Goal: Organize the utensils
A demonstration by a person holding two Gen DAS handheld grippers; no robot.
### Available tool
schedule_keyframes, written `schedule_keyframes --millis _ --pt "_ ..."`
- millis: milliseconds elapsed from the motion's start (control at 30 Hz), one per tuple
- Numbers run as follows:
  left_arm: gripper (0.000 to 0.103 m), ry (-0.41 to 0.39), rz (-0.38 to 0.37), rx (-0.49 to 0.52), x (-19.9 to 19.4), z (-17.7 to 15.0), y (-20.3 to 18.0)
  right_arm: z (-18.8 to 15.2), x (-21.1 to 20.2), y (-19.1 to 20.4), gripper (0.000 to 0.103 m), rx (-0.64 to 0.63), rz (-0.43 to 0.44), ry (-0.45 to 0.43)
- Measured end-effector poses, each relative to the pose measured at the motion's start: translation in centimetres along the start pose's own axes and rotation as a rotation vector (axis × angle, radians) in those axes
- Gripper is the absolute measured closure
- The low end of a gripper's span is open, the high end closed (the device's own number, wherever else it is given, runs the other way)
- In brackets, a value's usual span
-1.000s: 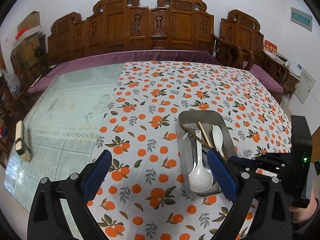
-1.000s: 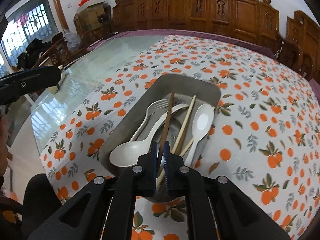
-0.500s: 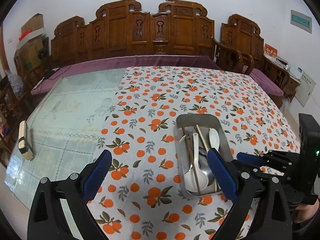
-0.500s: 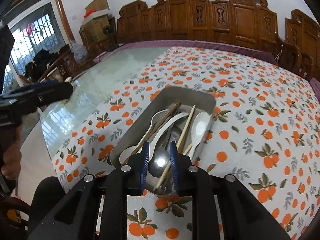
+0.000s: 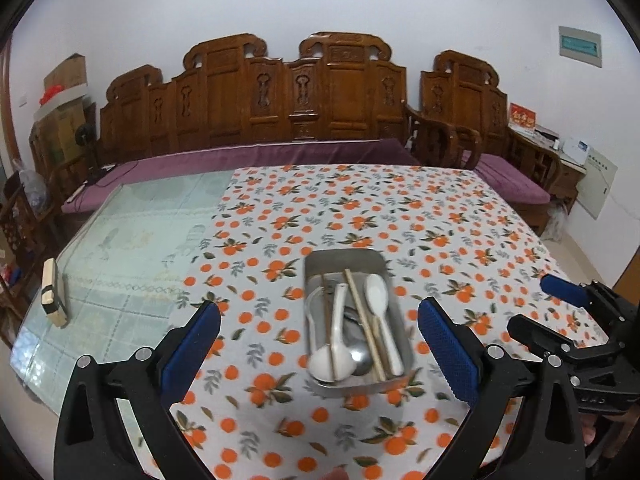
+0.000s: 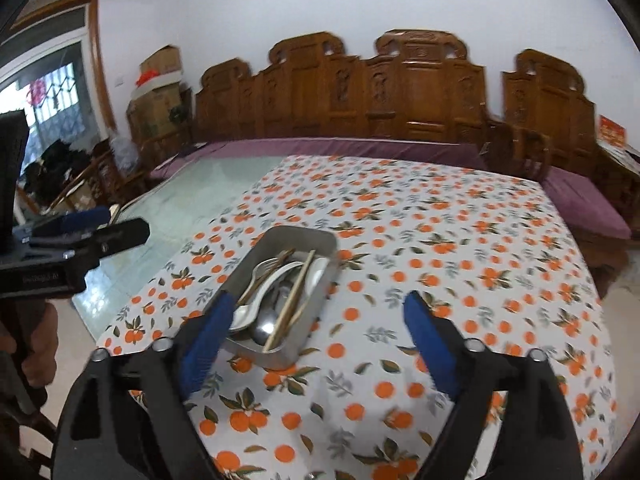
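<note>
A metal tray (image 5: pixel 317 264) sits on the orange-print tablecloth (image 5: pixel 420 216). It holds white spoons (image 5: pixel 376 292), wooden chopsticks (image 5: pixel 362 312), a metal spoon and a fork. The tray also shows in the right wrist view (image 6: pixel 280 240). My left gripper (image 5: pixel 320 344) is open and empty, held above and short of the tray. My right gripper (image 6: pixel 316 336) is open and empty, just right of the tray's near end; it shows in the left wrist view (image 5: pixel 568 292) at the right.
The left part of the table is bare glass (image 5: pixel 132 240) with a small wooden block (image 5: pixel 52 298) near its left edge. A carved wooden bench (image 5: pixel 296 92) with a purple cushion runs behind the table. The left gripper appears in the right wrist view (image 6: pixel 80 228).
The right gripper opened and let go of the chopsticks, which now lie in the tray. Both grippers pulled back and up from the tray.
</note>
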State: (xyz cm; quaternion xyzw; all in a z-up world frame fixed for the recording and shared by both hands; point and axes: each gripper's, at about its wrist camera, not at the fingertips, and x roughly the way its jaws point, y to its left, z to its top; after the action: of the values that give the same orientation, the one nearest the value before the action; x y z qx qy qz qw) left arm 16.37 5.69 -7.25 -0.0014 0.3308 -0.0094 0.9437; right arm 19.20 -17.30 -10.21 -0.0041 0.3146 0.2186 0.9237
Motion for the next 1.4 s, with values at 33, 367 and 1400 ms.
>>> schedule_keyframes --millis 33,367,1400 --pt "0.008 -0.005 -0.002 0.001 -0.4 -0.2 -0.6 -0.2 -0.7 -0.2 0.009 0.006 -0.011 -0.008" --pt "0.008 -0.016 -0.047 0.030 -3.0 -1.7 -5.0 -2.2 -6.1 -3.0 0.003 0.071 -0.111 -0.072" --pt "0.008 -0.222 -0.026 0.038 -13.6 1.0 -7.4 1.0 -17.0 -0.5 0.003 0.027 -0.190 -0.311"
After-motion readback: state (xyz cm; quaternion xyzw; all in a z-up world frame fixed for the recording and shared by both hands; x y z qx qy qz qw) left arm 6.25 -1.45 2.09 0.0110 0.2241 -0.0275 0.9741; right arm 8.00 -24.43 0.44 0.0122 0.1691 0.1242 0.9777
